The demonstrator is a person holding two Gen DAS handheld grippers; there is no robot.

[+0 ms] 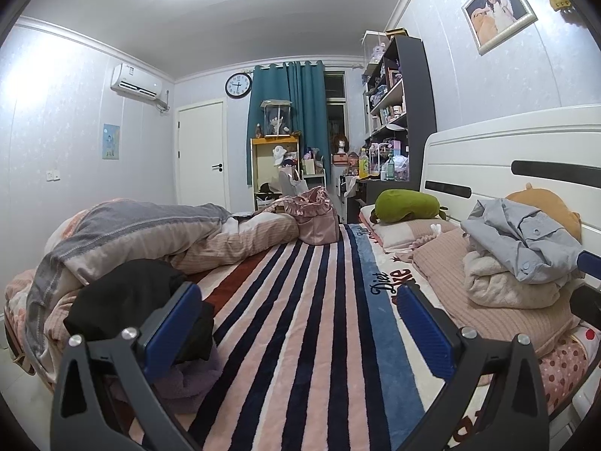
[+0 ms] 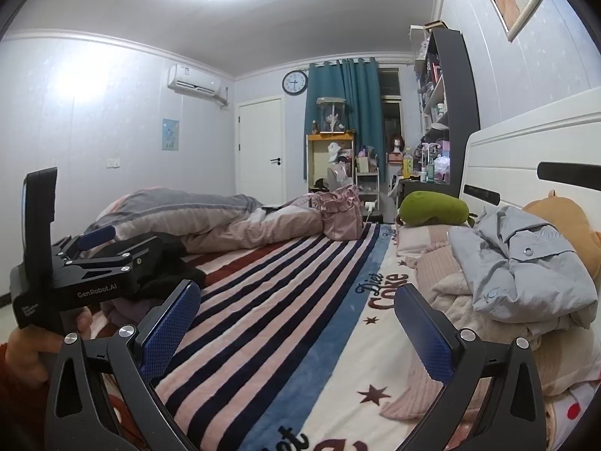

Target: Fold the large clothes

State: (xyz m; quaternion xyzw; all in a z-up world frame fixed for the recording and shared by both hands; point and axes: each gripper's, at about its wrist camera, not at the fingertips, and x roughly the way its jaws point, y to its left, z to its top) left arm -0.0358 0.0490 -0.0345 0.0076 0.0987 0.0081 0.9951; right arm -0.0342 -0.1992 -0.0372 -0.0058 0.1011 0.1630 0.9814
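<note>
Both claws were black, with ridged blue pads [image 2: 167, 332] and silver screws [image 2: 127, 330]. Left claw [image 2: 80, 242] read "GenRobot.AI" in white. Bare-skinned hand [image 2: 33, 345], red sleeve [image 2: 15, 406].

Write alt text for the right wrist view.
The open right gripper hovers empty over a striped blanket on a bed. A grey jacket lies crumpled on pillows at right; the left gripper, held in a hand, is at left near black clothing.
</note>
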